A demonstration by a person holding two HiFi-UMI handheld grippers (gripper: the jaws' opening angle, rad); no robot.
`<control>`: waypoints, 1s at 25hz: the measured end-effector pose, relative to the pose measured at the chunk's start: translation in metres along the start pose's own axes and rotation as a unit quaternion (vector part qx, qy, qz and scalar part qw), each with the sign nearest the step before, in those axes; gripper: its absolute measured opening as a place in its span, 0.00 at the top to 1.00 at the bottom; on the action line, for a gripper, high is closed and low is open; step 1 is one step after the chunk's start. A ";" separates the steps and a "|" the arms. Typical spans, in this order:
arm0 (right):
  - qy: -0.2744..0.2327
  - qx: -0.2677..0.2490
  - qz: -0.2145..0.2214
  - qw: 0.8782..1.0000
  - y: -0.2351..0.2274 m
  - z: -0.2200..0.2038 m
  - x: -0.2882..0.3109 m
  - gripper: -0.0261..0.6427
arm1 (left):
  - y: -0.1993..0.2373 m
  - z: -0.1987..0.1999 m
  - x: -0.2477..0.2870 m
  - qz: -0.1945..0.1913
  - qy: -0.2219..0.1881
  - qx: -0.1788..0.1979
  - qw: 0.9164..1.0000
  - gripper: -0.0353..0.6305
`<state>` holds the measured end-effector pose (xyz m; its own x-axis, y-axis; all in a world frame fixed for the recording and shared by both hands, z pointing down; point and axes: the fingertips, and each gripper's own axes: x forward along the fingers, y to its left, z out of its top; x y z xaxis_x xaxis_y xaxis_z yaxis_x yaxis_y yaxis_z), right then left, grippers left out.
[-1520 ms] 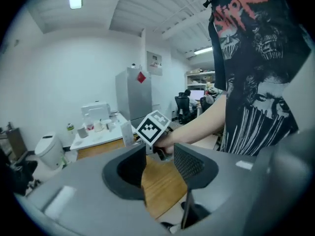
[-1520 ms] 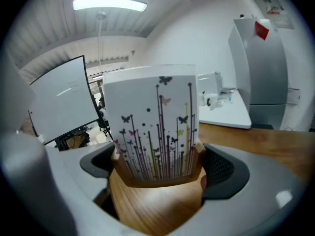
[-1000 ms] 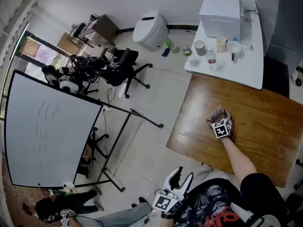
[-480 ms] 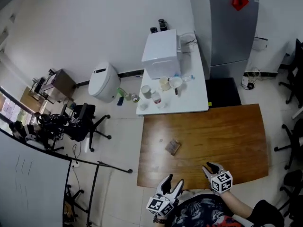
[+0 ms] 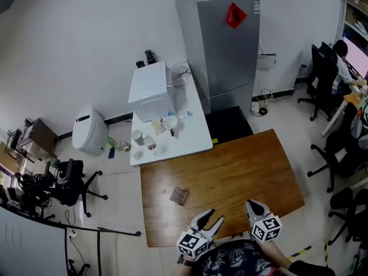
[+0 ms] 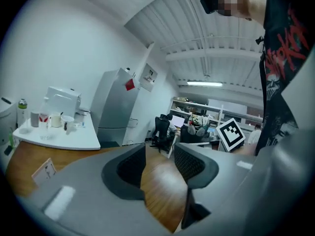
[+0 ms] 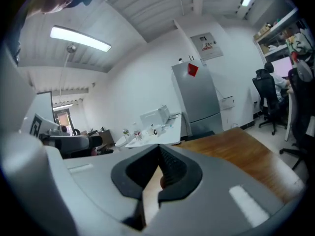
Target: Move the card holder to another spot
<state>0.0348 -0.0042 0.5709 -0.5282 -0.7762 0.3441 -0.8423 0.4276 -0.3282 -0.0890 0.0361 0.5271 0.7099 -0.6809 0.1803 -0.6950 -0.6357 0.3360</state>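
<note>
The card holder [image 5: 179, 196], a small brown and grey piece, lies on the wooden table [image 5: 241, 171] left of its middle. It also shows as a pale card holder [image 6: 45, 170] at the far left of the left gripper view. Both grippers hover at the table's near edge, well apart from it. My left gripper [image 5: 211, 219] has its jaws apart and closing, with nothing between them [image 6: 160, 163]. My right gripper [image 5: 253, 207] is shut and empty, its pads meeting [image 7: 160, 168].
A white side table [image 5: 192, 140] with a white box appliance [image 5: 150, 85], cups and a bottle adjoins the wooden table's far left. Behind it stands a grey fridge [image 5: 227, 45]. Office chairs [image 5: 339, 148] stand to the right, and a white bin [image 5: 89, 132] and a black chair [image 5: 69, 180] to the left.
My right gripper has left the card holder on the table, drawn back to the near edge and shut. The head view has swung, so the whole table now shows.
</note>
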 end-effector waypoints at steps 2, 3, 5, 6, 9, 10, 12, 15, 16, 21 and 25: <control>-0.001 -0.008 -0.007 1.000 -0.006 0.007 -0.005 0.96 | -0.003 0.003 0.005 -0.008 0.006 0.018 1.000 0.68; -0.004 -0.007 -0.010 1.000 -0.008 0.009 -0.007 0.96 | -0.004 0.004 0.006 -0.010 0.011 0.022 1.000 0.69; -0.014 -0.002 -0.013 1.000 -0.009 0.013 -0.008 0.96 | -0.005 0.003 0.010 -0.011 0.016 0.026 0.999 0.69; -0.018 -0.003 -0.014 1.000 -0.009 0.015 -0.008 0.96 | -0.006 0.003 0.012 -0.010 0.016 0.028 0.999 0.69; -0.017 -0.026 -0.010 0.999 -0.004 0.013 -0.008 0.96 | -0.017 -0.001 0.017 -0.014 0.015 0.021 1.000 0.69; -0.015 -0.036 -0.005 0.999 -0.001 0.012 -0.008 0.96 | -0.022 -0.002 0.018 -0.019 0.016 0.016 1.000 0.69; -0.016 -0.050 0.005 0.999 0.007 0.012 -0.009 0.96 | -0.031 -0.007 0.018 -0.030 0.020 0.010 0.999 0.72; -0.021 -0.060 0.015 0.998 0.017 0.016 -0.007 0.96 | -0.037 -0.013 0.018 -0.039 0.032 0.013 0.999 0.73; -0.022 -0.063 0.016 0.998 0.020 0.018 -0.007 0.96 | -0.037 -0.014 0.018 -0.040 0.035 0.014 0.999 0.73; -0.015 -0.062 0.024 0.998 0.026 0.014 -0.003 0.96 | -0.029 -0.011 0.015 -0.022 0.038 0.026 0.999 0.73; -0.009 -0.060 0.029 0.998 0.029 0.009 0.000 0.96 | -0.019 -0.016 0.008 -0.007 0.040 0.032 0.999 0.73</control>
<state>0.0112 0.0042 0.5530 -0.5761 -0.7560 0.3107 -0.8172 0.5246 -0.2389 -0.0680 0.0487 0.5369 0.7242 -0.6427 0.2499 -0.6895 -0.6682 0.2795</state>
